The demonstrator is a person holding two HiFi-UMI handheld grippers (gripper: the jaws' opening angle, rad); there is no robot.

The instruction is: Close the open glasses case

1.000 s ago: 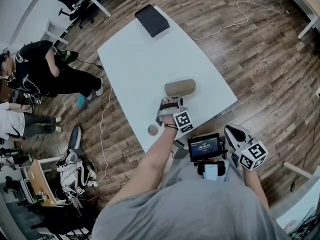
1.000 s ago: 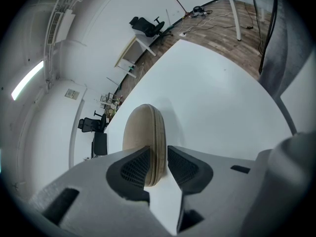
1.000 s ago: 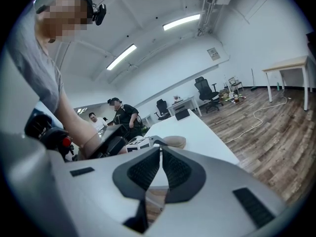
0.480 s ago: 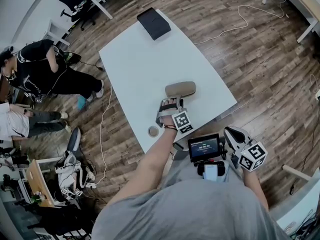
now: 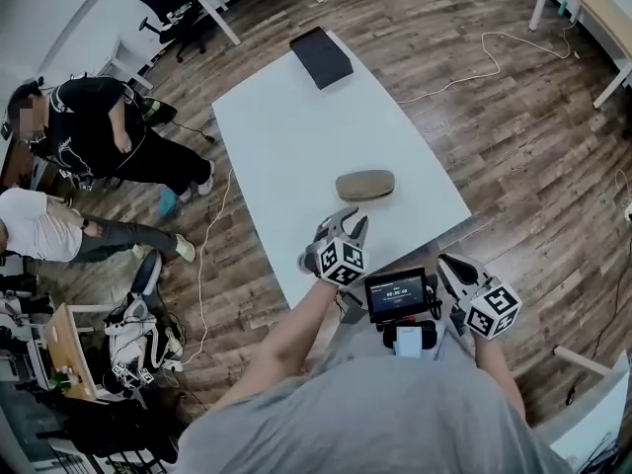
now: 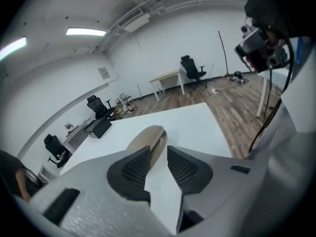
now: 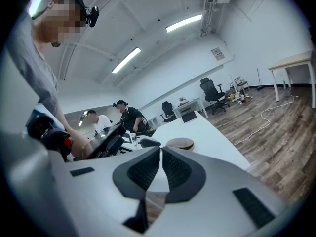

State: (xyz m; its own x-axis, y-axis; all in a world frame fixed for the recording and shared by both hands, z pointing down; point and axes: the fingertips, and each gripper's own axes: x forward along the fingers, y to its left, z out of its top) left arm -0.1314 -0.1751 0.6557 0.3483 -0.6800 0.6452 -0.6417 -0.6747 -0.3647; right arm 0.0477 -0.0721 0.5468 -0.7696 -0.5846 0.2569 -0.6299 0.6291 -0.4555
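The tan glasses case lies on the white table near its front right corner, its lid down. In the left gripper view the glasses case lies just beyond the jaws, and only a thin seam shows along its side. My left gripper hovers at the table's near edge, a short way back from the case. Its jaws stand slightly apart with nothing between them. My right gripper is off the table by my waist, shut and empty. From there the glasses case shows further off.
A black flat box lies at the table's far end. A small screen device hangs at my chest. Two people are by the table's left side, with cables and gear on the wooden floor there. Another cable runs at the right.
My left gripper has drawn back from the case toward me and no longer touches it. The case now lies lower and flatter. The right gripper stayed by my waist.
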